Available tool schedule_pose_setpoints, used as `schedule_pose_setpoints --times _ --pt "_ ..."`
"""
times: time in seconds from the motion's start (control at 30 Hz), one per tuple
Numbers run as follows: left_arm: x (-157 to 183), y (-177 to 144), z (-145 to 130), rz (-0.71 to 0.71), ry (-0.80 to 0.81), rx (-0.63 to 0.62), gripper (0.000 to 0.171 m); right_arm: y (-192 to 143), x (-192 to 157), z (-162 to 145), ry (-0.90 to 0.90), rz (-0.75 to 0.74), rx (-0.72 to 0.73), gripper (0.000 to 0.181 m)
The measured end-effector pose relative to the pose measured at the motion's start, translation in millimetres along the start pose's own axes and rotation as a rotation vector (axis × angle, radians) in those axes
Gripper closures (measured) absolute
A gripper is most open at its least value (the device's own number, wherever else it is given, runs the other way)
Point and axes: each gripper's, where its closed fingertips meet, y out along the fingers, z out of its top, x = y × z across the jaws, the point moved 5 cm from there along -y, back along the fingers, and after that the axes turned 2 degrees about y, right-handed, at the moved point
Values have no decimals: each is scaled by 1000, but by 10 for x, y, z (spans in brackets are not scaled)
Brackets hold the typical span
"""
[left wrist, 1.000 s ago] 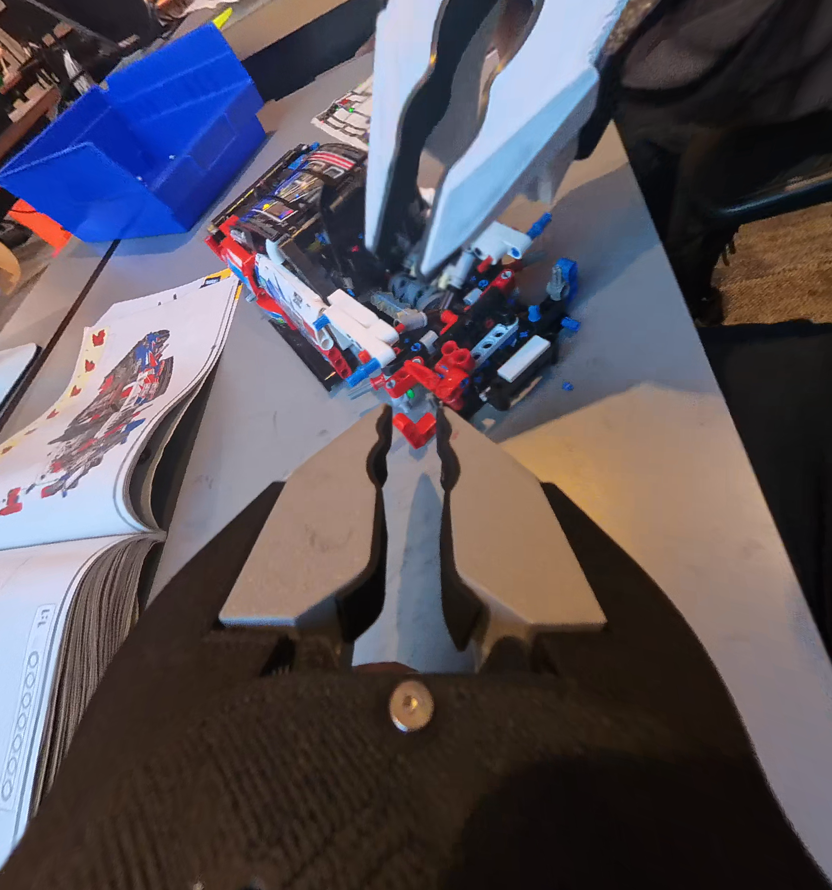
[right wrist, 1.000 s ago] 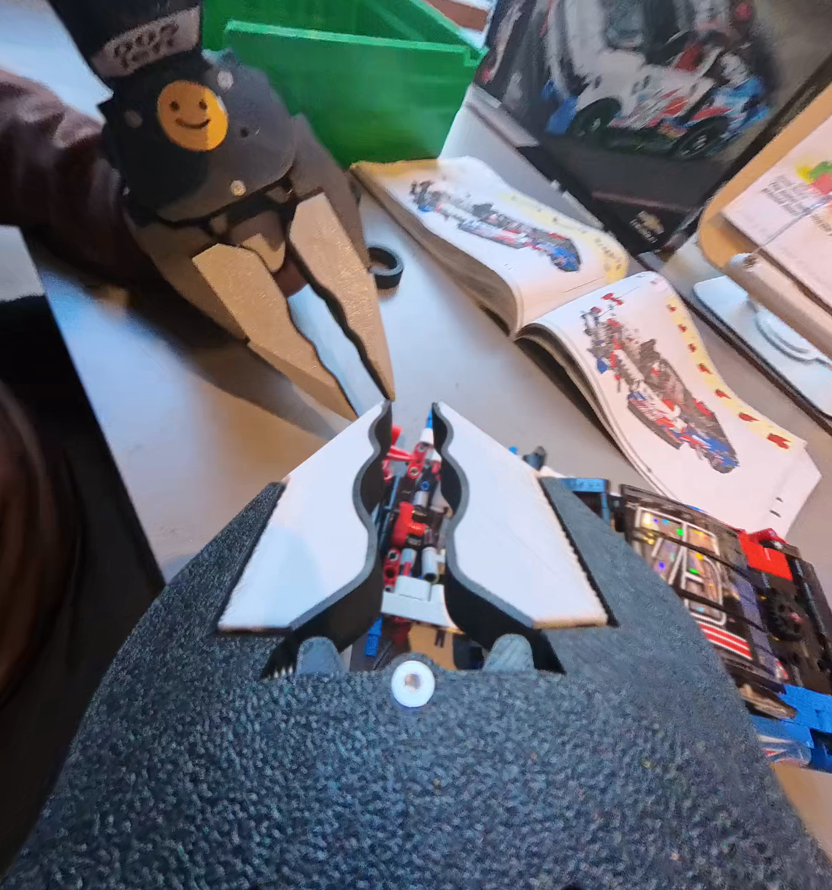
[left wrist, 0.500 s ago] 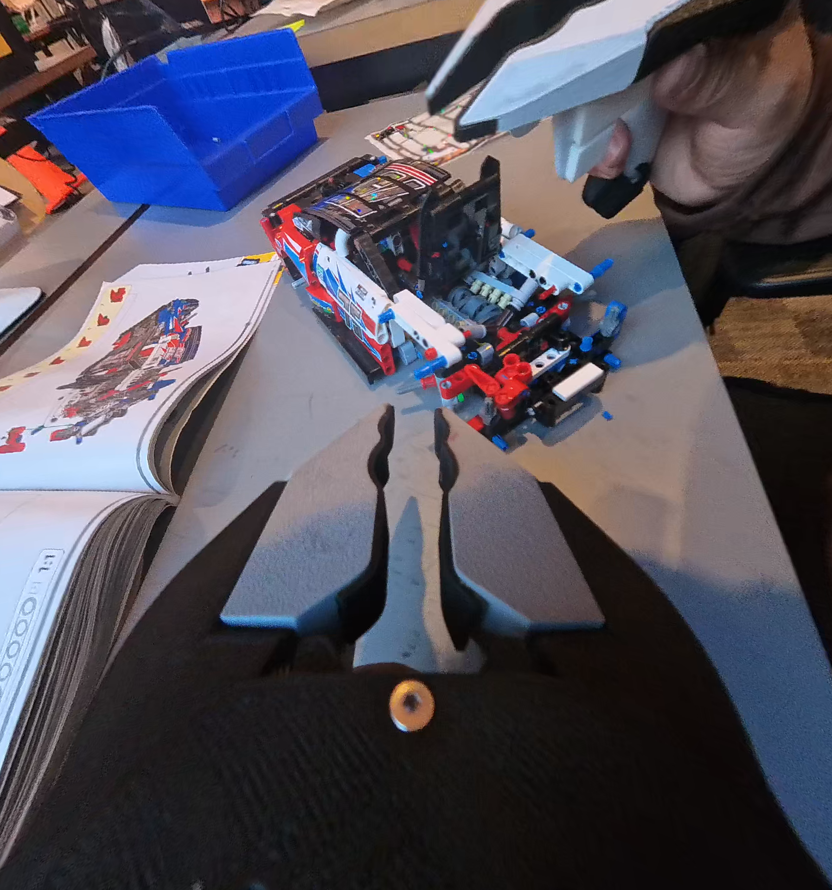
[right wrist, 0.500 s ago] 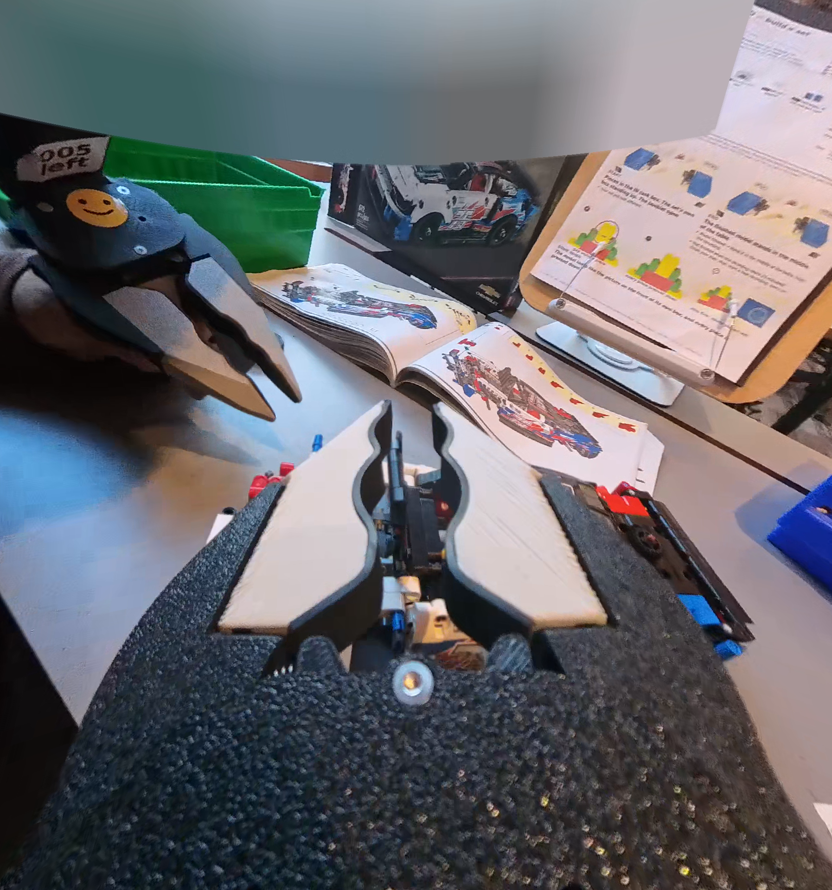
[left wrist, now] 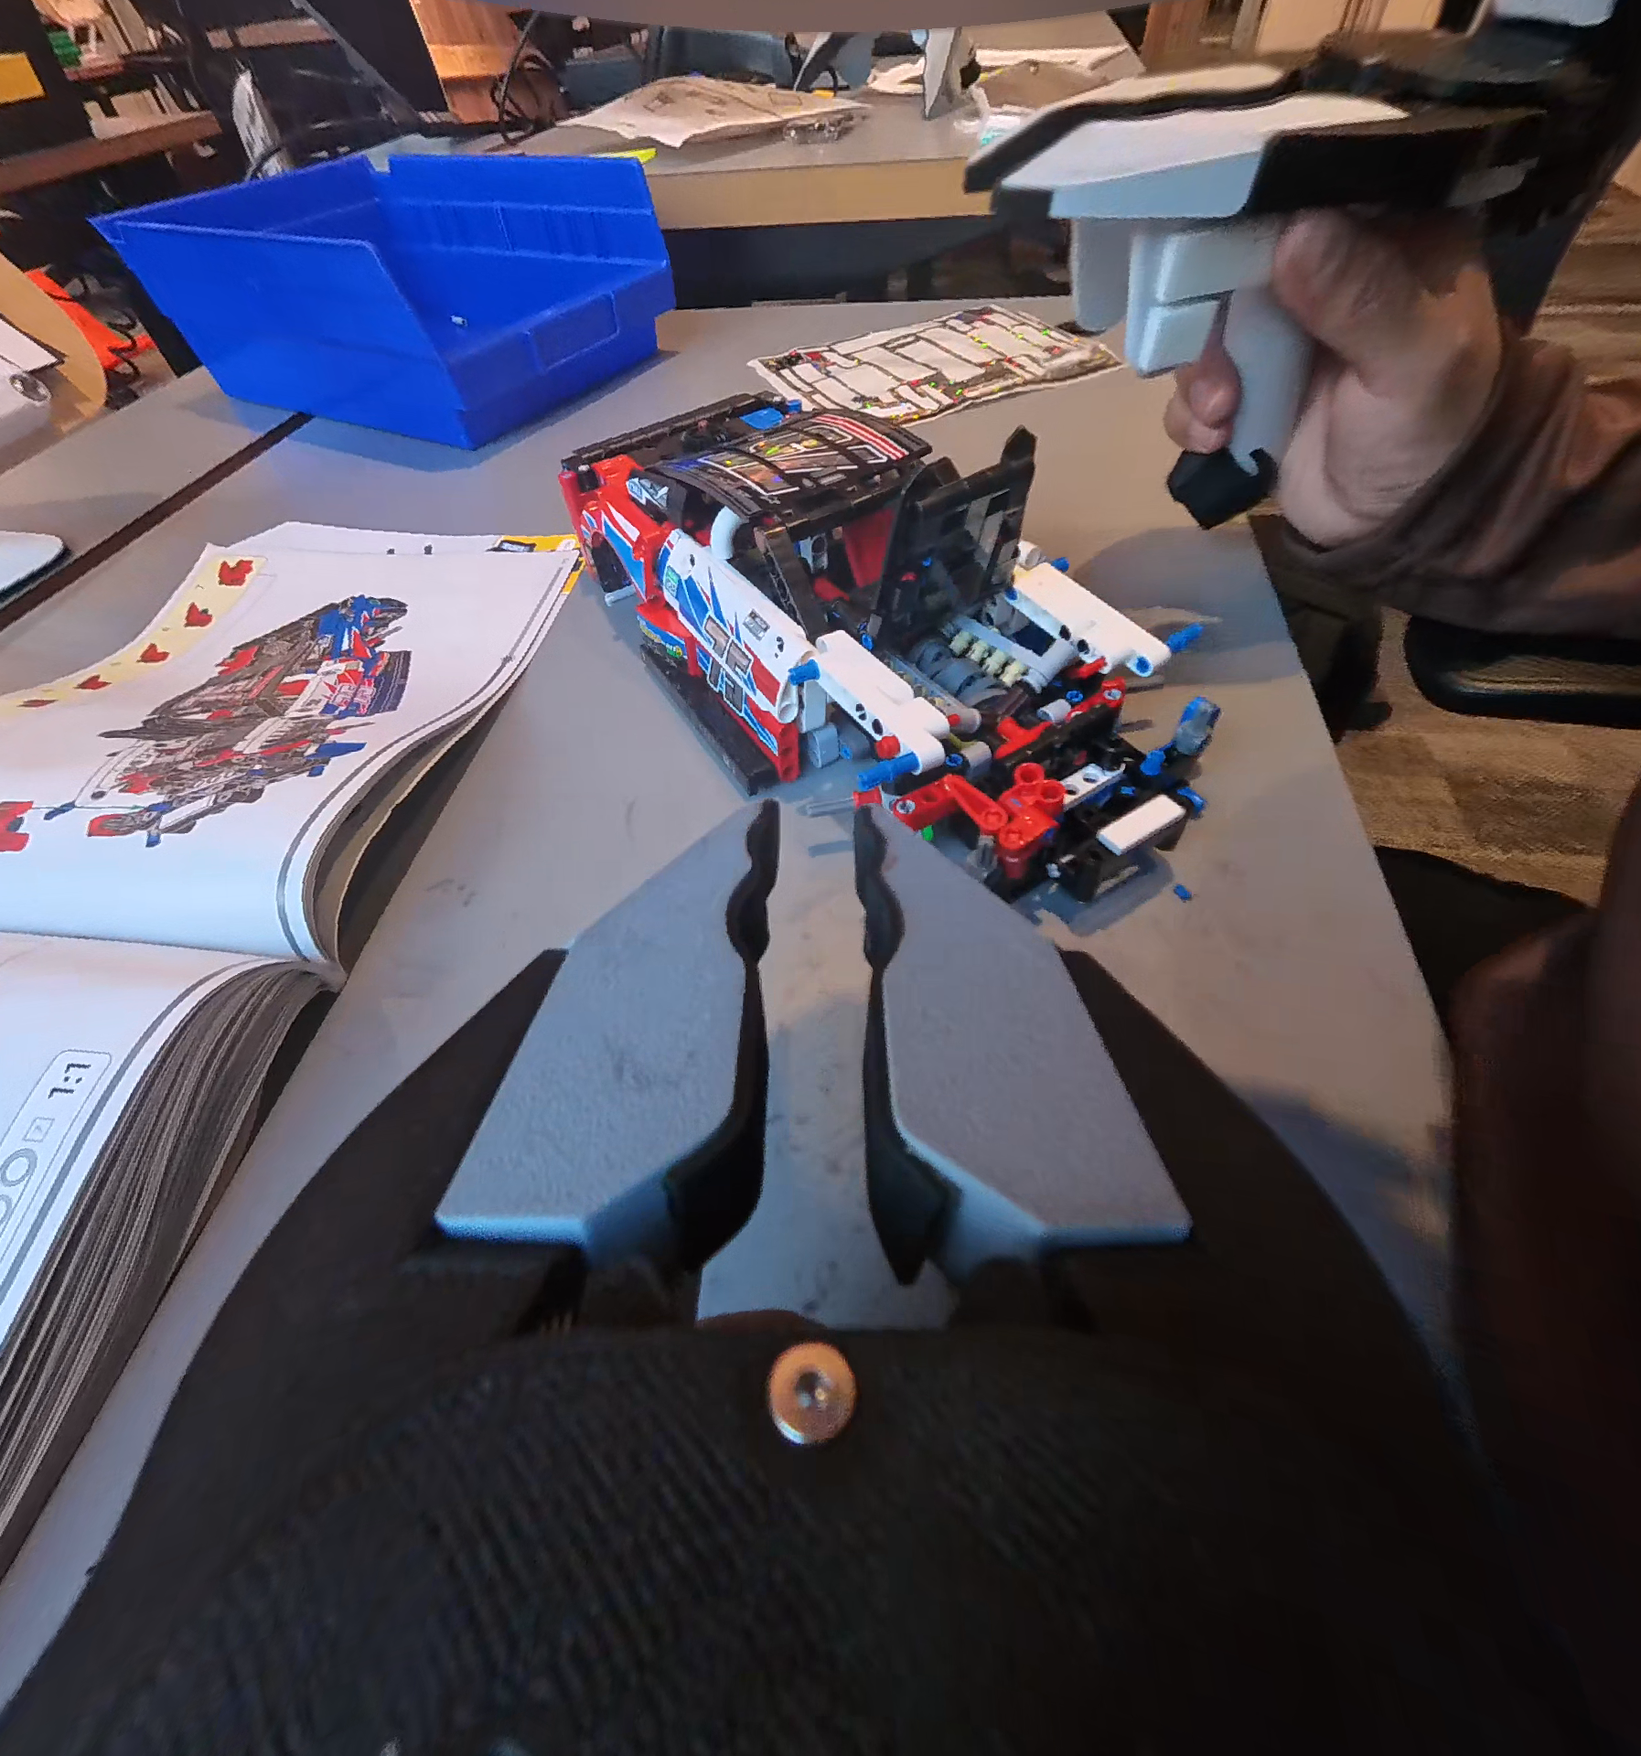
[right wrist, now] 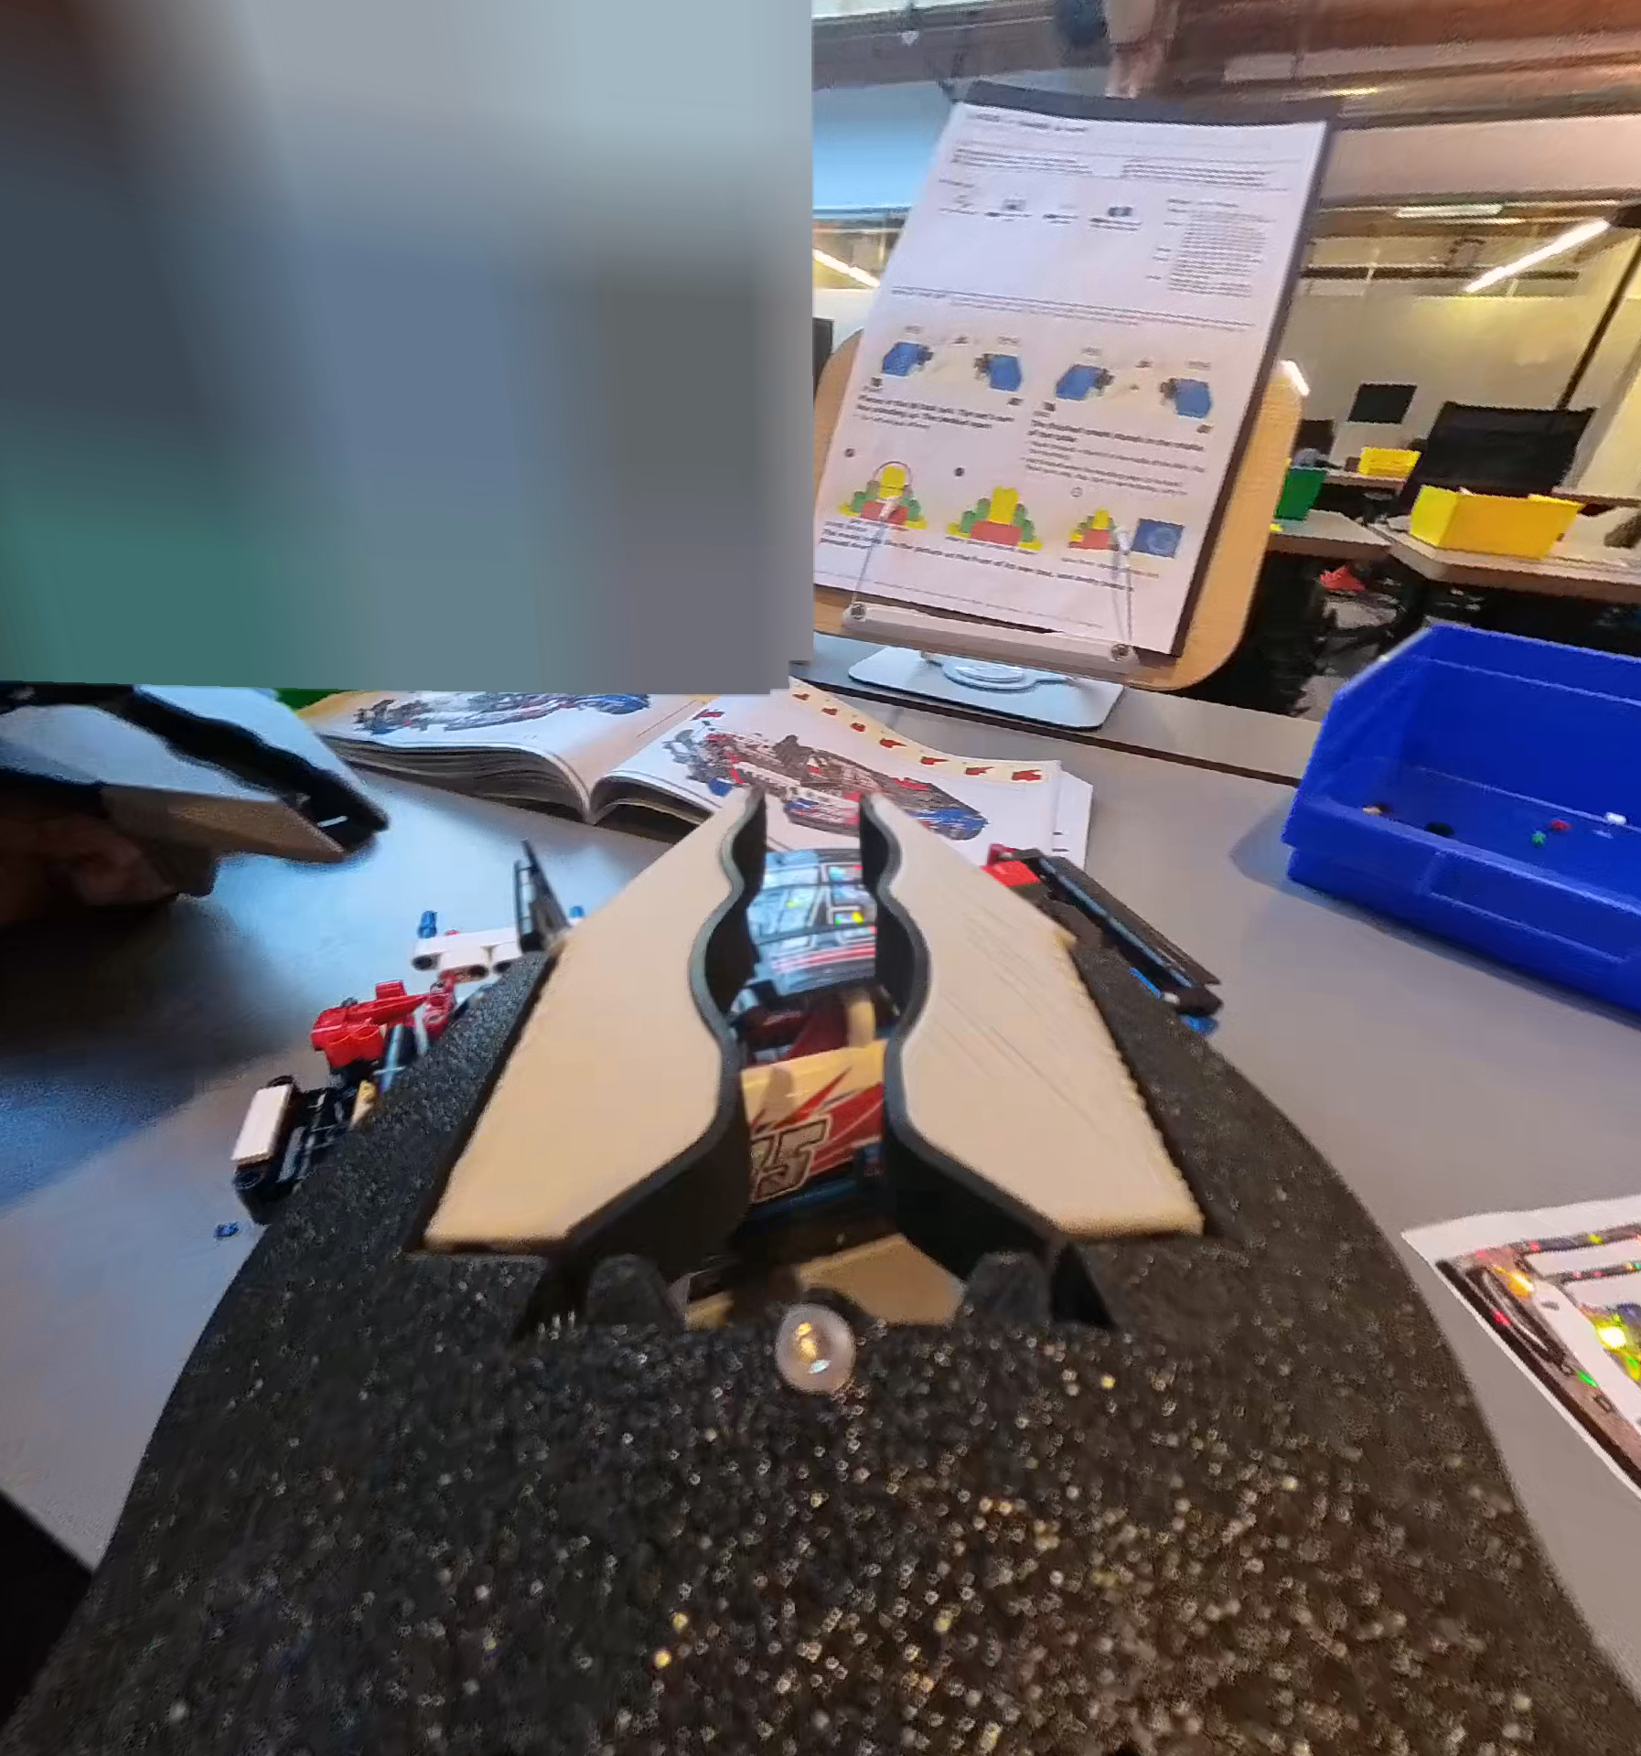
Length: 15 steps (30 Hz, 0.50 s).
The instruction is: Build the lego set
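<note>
A partly built red, white, blue and black lego car (left wrist: 798,608) stands on the grey table (left wrist: 1273,950), with its open chassis end of red and black parts (left wrist: 1035,808) nearest my left gripper. A black panel (left wrist: 969,523) stands upright on it. My left gripper (left wrist: 815,822) is narrowly open and empty, just short of the chassis end; it also shows blurred in the right wrist view (right wrist: 341,827). My right gripper (right wrist: 812,808) is narrowly open and empty, held level above the car (right wrist: 807,912). In the left wrist view it (left wrist: 997,176) hangs high at the right, held by a hand (left wrist: 1349,399).
An open instruction book (left wrist: 227,713) lies left of the car. A blue bin (left wrist: 399,285) stands behind it and holds a few small parts (right wrist: 1548,836). A sticker sheet (left wrist: 940,361) lies at the back. A paper on a stand (right wrist: 1064,380) is beyond the book. The table edge (left wrist: 1368,760) is close on the right. The grippers' ends are close to 20 cm from one another.
The right gripper has lifted out of the car and now hangs level above it. The left gripper has drawn back from the chassis end. The black panel now stands upright.
</note>
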Motion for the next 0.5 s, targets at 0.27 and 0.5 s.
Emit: schedule_pose_setpoints --times 0.27,0.5 --pt "-17 -48 49 2 -16 63 159 11 143 -76 34 -52 -30 157" --pt "-18 -83 57 11 -19 81 161 25 100 -75 7 -35 -41 156"
